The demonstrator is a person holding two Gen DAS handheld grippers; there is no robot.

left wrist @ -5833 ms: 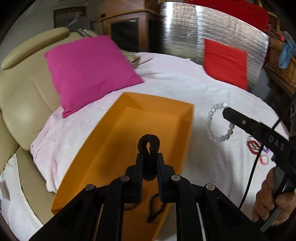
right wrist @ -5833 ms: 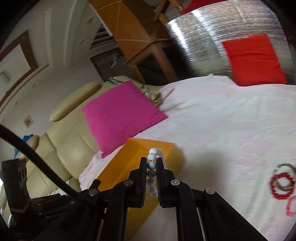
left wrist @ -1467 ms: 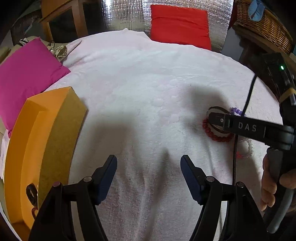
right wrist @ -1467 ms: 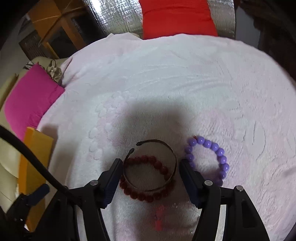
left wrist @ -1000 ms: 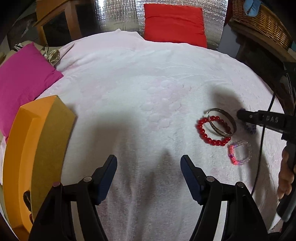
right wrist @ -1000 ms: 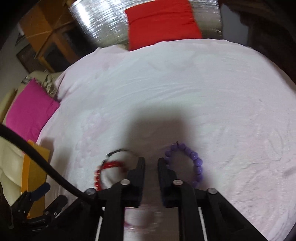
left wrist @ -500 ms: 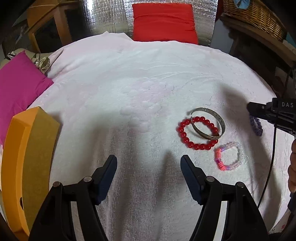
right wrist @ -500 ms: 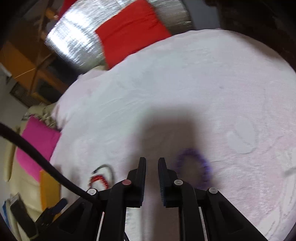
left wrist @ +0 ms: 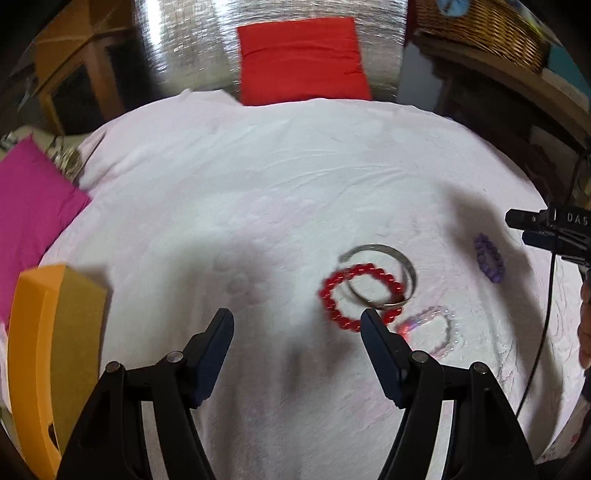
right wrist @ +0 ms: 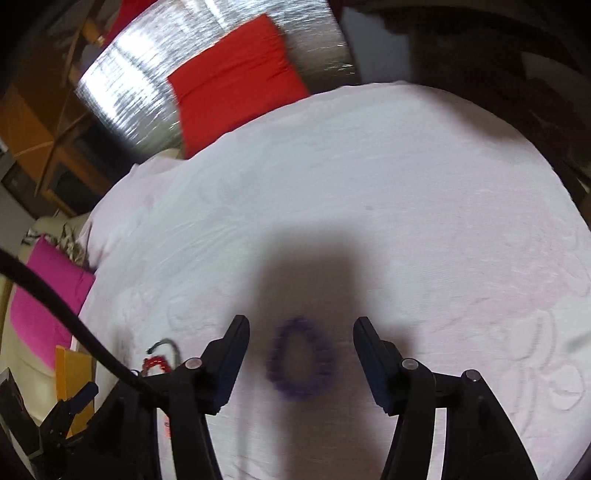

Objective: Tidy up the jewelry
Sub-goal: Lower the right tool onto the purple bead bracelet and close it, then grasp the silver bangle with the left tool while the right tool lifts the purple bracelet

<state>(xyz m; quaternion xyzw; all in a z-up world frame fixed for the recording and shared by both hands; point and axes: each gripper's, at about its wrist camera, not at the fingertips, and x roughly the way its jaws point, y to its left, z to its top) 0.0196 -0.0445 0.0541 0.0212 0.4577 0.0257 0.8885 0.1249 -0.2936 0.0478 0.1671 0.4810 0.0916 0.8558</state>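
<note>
My left gripper [left wrist: 297, 325] is open and empty above the white bedspread [left wrist: 258, 192]. Just ahead to its right lie a red bead bracelet [left wrist: 328, 299], a silver bangle [left wrist: 406, 264] overlapping it, and a pink-and-clear bead bracelet [left wrist: 448, 332]. A purple bead bracelet [left wrist: 489, 258] lies further right, near the right gripper's tip [left wrist: 517, 221]. In the right wrist view my right gripper [right wrist: 299, 332] is open, and the purple bracelet [right wrist: 299, 363] lies blurred between its fingers, below them. The orange box [left wrist: 44, 354] stands at the left edge.
A magenta cushion [left wrist: 29, 206] lies at the left, a red cushion [left wrist: 301, 59] against a silver foil panel [left wrist: 184, 48] at the back. A wicker basket [left wrist: 491, 29] sits on a shelf at the right. A black cable [right wrist: 66, 314] crosses the right wrist view.
My right gripper has opened and now straddles the purple bracelet. My left gripper has moved right, closer to the red bracelet and bangle, staying open.
</note>
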